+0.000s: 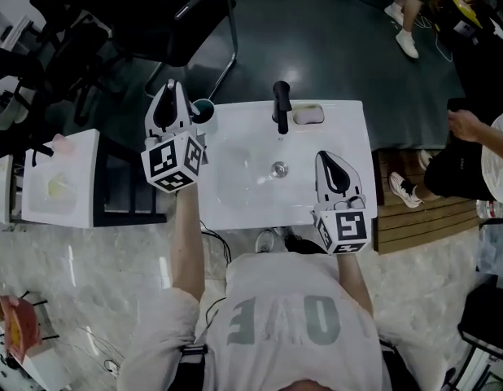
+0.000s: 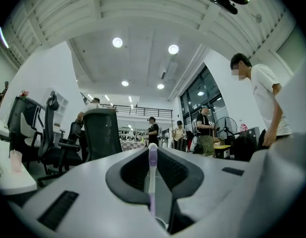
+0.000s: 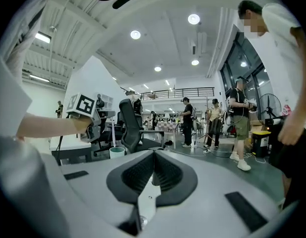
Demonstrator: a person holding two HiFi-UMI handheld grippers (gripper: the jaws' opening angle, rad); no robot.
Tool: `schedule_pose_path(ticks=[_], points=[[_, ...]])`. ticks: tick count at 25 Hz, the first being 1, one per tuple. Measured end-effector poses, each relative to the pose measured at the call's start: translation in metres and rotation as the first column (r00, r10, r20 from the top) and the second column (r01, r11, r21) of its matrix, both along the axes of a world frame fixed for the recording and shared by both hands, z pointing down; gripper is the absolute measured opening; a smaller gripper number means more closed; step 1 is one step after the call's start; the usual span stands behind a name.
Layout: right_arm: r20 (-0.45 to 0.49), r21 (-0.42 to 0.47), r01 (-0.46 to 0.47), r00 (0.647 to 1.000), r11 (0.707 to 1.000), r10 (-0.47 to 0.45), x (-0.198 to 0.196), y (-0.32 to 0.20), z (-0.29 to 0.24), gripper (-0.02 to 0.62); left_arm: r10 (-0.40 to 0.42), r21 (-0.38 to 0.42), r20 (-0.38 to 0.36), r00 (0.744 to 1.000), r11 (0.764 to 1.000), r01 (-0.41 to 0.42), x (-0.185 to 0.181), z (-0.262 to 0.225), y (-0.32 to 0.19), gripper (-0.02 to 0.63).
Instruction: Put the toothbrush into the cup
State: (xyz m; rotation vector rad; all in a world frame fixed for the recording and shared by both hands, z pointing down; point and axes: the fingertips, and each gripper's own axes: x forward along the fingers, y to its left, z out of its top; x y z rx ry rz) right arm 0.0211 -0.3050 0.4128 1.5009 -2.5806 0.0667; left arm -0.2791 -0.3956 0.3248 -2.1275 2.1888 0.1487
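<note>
A purple and white toothbrush [image 2: 151, 182] is clamped upright between the jaws of my left gripper [image 2: 152, 152], its head sticking out past the fingertips. In the head view my left gripper [image 1: 172, 93] is at the sink's back left corner, just left of the teal cup [image 1: 202, 111]. The right gripper view shows the toothbrush [image 3: 113, 133] hanging just above the cup [image 3: 117, 152]. My right gripper [image 1: 326, 160] hovers over the right side of the white sink [image 1: 243, 194]. It [image 3: 154, 155] is shut with nothing in it.
A black faucet [image 1: 281, 106] and a soap dish [image 1: 308, 114] stand at the sink's back edge. A white side table [image 1: 60, 177] is to the left, and black office chairs [image 1: 154, 23] stand beyond. A person [image 1: 479, 149] stands at the right.
</note>
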Motion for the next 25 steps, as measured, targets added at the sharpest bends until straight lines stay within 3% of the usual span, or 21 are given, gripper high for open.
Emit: schedule_pose_path(ticks=[3,18,25], points=[[-0.009,-0.01,-0.024,1.0,1.0,0.024,0.009,0.002,0.002,0.031,-0.01,-0.048,-0.033,0.999,0.999,0.008,-0.007,0.026,-0.013,0.069],[-0.043,-0.049,-0.065,0.997,0.997,0.063,0.023,0.016,0.017,0.031,-0.036,-0.238,-0.051,0.998,0.971,0.023,-0.017,0.113,-0.033,0.069],[-0.052,-0.053,-0.088,0.995,0.995,0.086,0.03,0.021,0.02,0.031,-0.046,-0.275,-0.053,0.998,0.961,0.029,-0.019,0.134,-0.032,0.069]])
